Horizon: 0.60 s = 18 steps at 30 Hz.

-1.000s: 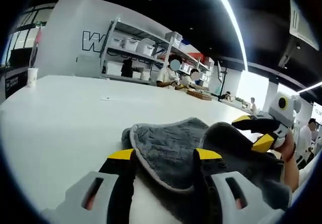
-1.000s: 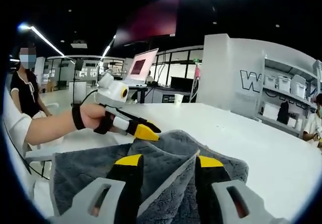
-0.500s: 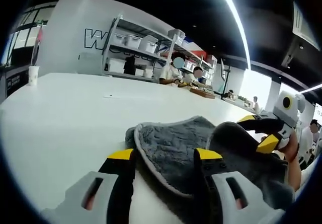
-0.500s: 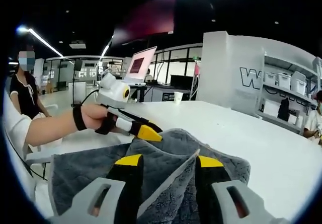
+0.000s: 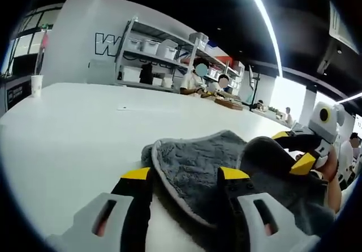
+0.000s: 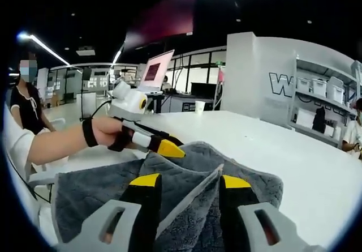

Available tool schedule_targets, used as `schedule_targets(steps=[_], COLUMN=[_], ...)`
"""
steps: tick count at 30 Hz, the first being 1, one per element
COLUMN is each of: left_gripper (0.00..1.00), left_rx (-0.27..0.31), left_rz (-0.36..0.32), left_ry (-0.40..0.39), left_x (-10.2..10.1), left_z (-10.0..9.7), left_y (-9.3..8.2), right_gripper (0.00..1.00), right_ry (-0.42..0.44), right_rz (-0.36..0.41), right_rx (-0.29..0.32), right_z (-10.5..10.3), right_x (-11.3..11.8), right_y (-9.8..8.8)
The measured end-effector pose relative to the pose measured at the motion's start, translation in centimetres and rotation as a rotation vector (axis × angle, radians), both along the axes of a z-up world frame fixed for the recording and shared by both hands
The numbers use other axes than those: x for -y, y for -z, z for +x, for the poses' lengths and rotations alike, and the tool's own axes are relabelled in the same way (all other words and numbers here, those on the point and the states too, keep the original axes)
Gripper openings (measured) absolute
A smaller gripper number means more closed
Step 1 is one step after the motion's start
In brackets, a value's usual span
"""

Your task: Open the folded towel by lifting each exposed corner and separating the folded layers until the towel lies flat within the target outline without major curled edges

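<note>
A grey towel (image 5: pixel 189 164) with a pale hem lies rumpled on the white table (image 5: pixel 73 133). In the left gripper view a folded layer of it lies between the jaws of my left gripper (image 5: pixel 184 174), which stand wide apart. My right gripper (image 5: pixel 294 149) comes in from the right, its yellow tips apart beside a raised hump of cloth. In the right gripper view the towel (image 6: pixel 90 192) spreads to the left, and a hemmed edge runs up between the parted jaws of my right gripper (image 6: pixel 190 180). My left gripper (image 6: pixel 167 148), held by a hand, touches the towel's far ridge.
The white table (image 6: pixel 294 161) stretches wide around the towel. A paper cup (image 5: pixel 36 85) stands at its far left edge. Shelves with bins (image 5: pixel 153 54) and seated people are beyond it. A person (image 6: pixel 25 102) stands to the left in the right gripper view.
Both views have drifted only slightly. The right gripper sits a little further right and lower in the left gripper view. The towel keeps its shape.
</note>
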<state>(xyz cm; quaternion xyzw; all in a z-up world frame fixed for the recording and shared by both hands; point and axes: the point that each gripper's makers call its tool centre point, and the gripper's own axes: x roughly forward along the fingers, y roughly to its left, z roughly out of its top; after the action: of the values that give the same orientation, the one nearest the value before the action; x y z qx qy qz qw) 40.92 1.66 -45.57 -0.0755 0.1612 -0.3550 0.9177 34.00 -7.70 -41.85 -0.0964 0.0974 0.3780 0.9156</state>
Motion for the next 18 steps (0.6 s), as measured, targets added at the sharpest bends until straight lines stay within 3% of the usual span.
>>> schedule_targets(steps=[14,18], left_gripper=[0.43,0.42], left_rx=[0.019,0.014], left_rz=[0.0,0.004], left_ry=[0.009,0.006], left_x=[0.6,0.1], left_z=[-0.1,1.0], left_y=[-0.3,-0.4], right_gripper=[0.35,0.35], right_ry=[-0.005,0.007], right_rz=[0.001,-0.002], right_rx=[-0.005,-0.01], right_z=[0.0,0.2], right_x=[-0.2,-0.1], right_y=[0.1,0.2])
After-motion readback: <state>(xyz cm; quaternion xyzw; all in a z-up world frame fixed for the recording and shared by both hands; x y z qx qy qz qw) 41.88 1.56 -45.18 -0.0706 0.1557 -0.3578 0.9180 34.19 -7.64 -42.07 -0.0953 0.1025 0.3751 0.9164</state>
